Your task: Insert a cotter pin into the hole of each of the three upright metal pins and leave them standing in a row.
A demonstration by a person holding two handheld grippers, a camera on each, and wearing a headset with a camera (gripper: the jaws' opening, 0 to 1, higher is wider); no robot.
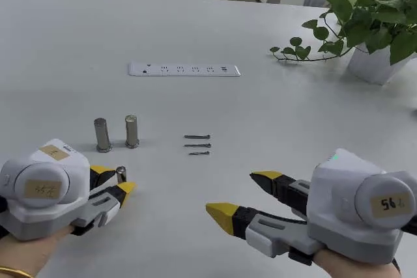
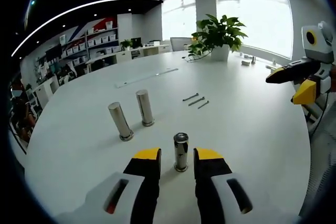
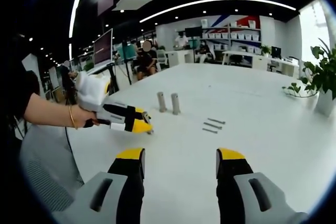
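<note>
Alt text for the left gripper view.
The left gripper, jaws open, flanks an upright metal pin on a table. Two more pins stand beyond on the left, three cotter pins lie farther back, and the right gripper shows at right.

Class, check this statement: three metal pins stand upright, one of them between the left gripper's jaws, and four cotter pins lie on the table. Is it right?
Not quite. Three cotter pins lie on the table, not four; the head view shows them side by side. The rest holds: the three metal pins stand upright, one between the jaws of the left gripper.
</note>
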